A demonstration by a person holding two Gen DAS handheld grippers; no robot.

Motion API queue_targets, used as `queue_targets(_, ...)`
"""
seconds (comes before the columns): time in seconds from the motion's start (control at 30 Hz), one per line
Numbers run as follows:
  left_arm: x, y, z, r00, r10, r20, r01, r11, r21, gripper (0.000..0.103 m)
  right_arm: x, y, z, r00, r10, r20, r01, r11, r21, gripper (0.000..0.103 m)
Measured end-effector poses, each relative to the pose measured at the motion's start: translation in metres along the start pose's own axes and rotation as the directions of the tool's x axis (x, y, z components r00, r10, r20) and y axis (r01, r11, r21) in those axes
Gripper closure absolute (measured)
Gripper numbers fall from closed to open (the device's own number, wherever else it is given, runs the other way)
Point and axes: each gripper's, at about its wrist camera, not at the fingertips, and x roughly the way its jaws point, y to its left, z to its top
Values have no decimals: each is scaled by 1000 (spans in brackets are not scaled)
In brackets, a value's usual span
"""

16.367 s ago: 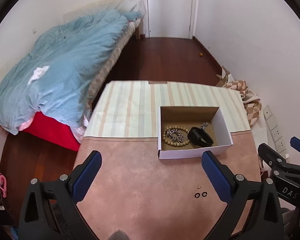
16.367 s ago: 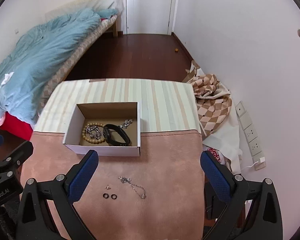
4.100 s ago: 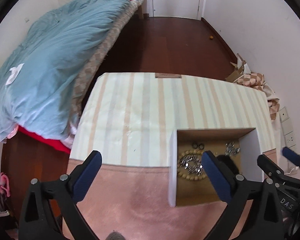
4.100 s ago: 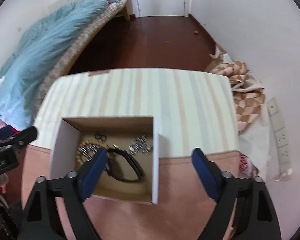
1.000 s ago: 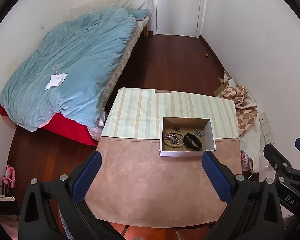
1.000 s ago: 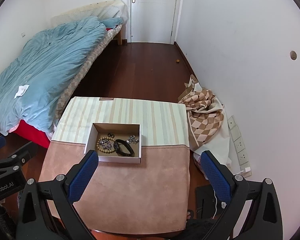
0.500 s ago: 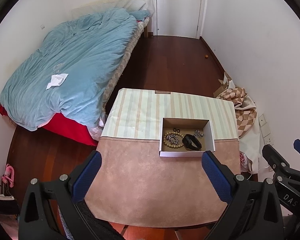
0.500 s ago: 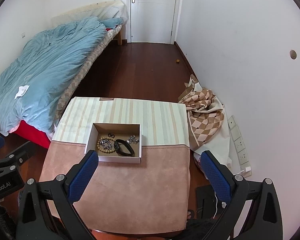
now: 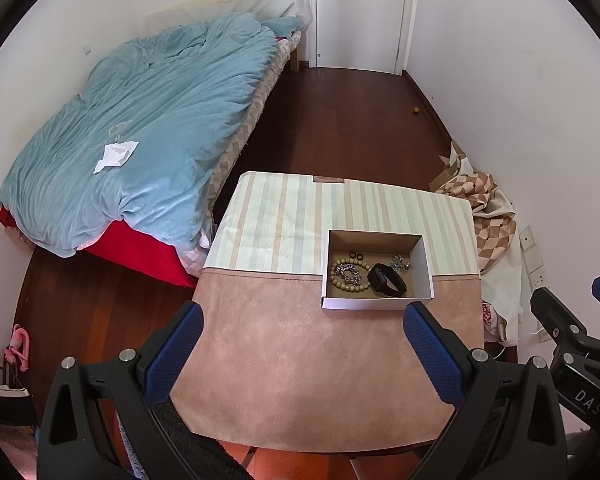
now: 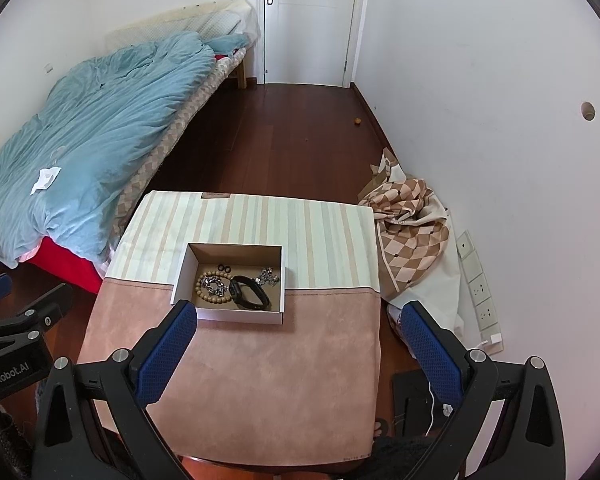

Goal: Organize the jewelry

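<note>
A white cardboard box [image 9: 427, 264] [image 10: 182, 276] sits on the cloth-covered table [image 9: 308, 360] [image 10: 268, 380]. Inside lie a wooden bead bracelet [image 9: 340, 282] [image 10: 204, 292], a silver chain [image 9: 350, 273] [image 10: 214, 285], a black band [image 9: 388, 283] [image 10: 249, 297], two black rings [image 9: 356, 255] [image 10: 224, 268] and a silver necklace [image 9: 400, 263] [image 10: 268, 276]. My left gripper [image 9: 303, 354] is open and empty, held high above the table's near side. My right gripper [image 10: 298, 352] is open and empty, also held high and back from the box.
A bed with a blue duvet [image 9: 140, 140] [image 10: 88, 148] stands at the left. A checked cloth heap [image 9: 488, 208] [image 10: 412, 232] lies by the right wall. Wall sockets [image 10: 480, 292] are low on the right. A white door [image 10: 312, 20] is at the back.
Both grippers have stayed high above the table with almost no movement over the last second. Earlier they were low at the box; the loose rings and necklace now lie inside it.
</note>
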Motion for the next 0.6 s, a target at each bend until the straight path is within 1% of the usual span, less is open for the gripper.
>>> queue_targets(0.6,1,3,-3,1000,1,1,-1,1000,1,1,1,-1,-1,1000,2,-2,-2,1000,0,0)
